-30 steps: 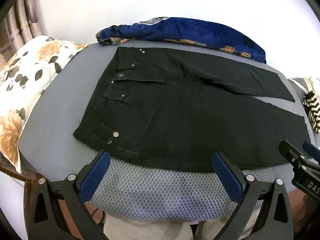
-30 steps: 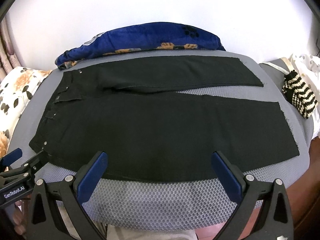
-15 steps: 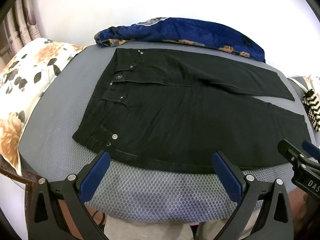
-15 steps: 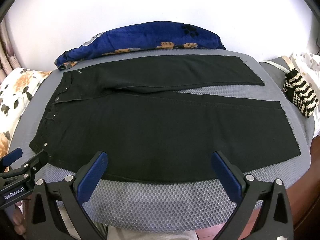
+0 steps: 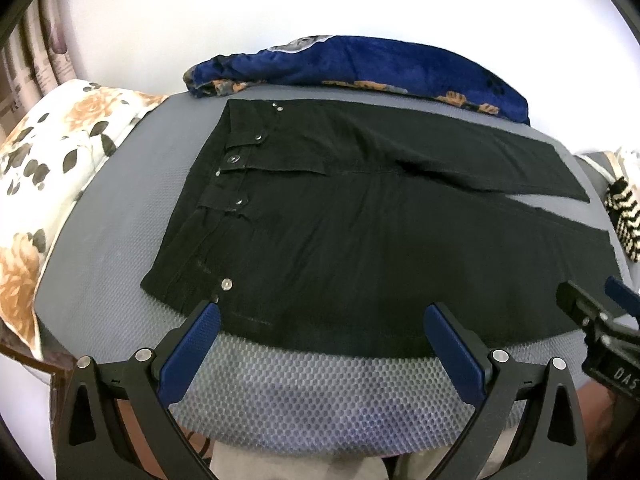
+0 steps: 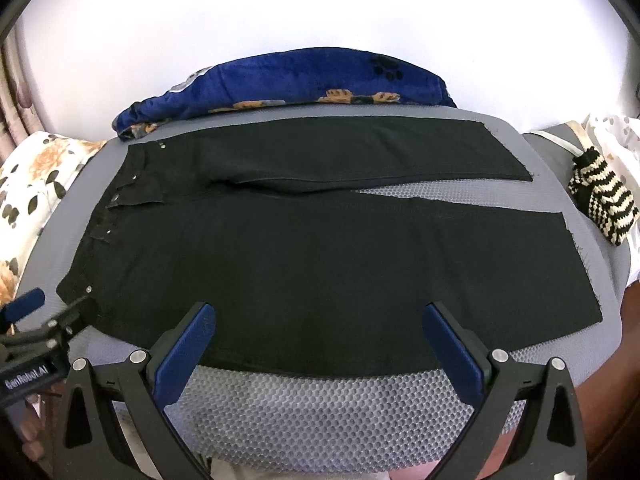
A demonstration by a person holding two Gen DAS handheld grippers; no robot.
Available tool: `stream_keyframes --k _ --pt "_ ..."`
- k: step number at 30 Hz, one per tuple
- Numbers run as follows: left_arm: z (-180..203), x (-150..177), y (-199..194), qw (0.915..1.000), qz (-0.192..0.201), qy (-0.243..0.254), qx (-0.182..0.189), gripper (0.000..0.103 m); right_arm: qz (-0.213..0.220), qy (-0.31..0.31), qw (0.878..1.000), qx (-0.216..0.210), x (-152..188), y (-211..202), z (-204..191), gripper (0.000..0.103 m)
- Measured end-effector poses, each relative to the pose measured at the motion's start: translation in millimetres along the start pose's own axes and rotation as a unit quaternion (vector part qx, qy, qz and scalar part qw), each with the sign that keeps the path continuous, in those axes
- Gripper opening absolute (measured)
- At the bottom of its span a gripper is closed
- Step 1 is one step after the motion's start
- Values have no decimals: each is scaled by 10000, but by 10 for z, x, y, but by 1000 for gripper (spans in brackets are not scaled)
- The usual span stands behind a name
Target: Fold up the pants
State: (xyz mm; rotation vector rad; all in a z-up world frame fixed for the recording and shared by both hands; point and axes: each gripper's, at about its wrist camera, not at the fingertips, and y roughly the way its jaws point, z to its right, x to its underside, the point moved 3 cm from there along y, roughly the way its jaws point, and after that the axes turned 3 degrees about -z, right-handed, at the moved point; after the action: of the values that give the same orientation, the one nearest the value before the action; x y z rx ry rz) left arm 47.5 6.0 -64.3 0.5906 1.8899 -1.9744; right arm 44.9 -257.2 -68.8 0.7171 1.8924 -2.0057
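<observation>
Black pants (image 5: 352, 220) (image 6: 320, 240) lie flat on a grey mesh mat (image 5: 320, 392) (image 6: 328, 412), waistband to the left, both legs running right with a thin gap between them. My left gripper (image 5: 320, 320) stands open over the near edge of the pants by the waistband, nothing between its fingers. My right gripper (image 6: 320, 320) is open over the near edge of the near leg, further right. Each gripper shows in the other's view: the right gripper (image 5: 600, 320) at the right edge, the left gripper (image 6: 36, 320) at the left edge.
A blue floral blanket (image 5: 360, 64) (image 6: 288, 84) lies bunched along the far edge of the mat. A floral pillow (image 5: 52, 160) (image 6: 36, 176) sits at the left. A black-and-cream striped knitted item (image 5: 624, 216) (image 6: 604, 196) lies at the right end.
Both grippers have come slightly closer to the near edge of the pants and the left view has shifted a little. The pants have not moved and both grippers stay open.
</observation>
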Motion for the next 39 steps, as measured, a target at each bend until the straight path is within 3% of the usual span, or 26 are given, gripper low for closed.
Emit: stream_keyframes --k 6,11,17,20,23,25,33,39 --pt "-328 -349 31 9992 149 -305 222 101 -24 -186 9995 -254 -134 110 35 103" --pt "-822 -834 148 9965 305 -709 311 100 -88 -388 9982 -438 -280 285 72 103" --pt "-1292 -1370 473 9915 319 -994 775 82 -201 109 9960 -865 -475 499 206 103" --pt "-1467 -1619 767 9854 96 -1146 1254 72 -215 382 9936 -1043 -636 628 259 103" --pt "-1615 -1833 1114 9715 -205 -1429 1883 66 -204 479 9926 -1098 -770 749 275 103" --pt "-1722 -1967 1363 9573 -378 -1687 2317 63 -222 505 9927 -1068 -877 853 276 103" --pt "-2005 -2364 2106 9376 -722 -2013 2742 57 -346 407 9942 -932 -1135 1205 145 103" --pt "-2090 -2522 2481 9315 -885 -2118 2823 53 -475 307 9940 -931 -1215 1425 -33 103"
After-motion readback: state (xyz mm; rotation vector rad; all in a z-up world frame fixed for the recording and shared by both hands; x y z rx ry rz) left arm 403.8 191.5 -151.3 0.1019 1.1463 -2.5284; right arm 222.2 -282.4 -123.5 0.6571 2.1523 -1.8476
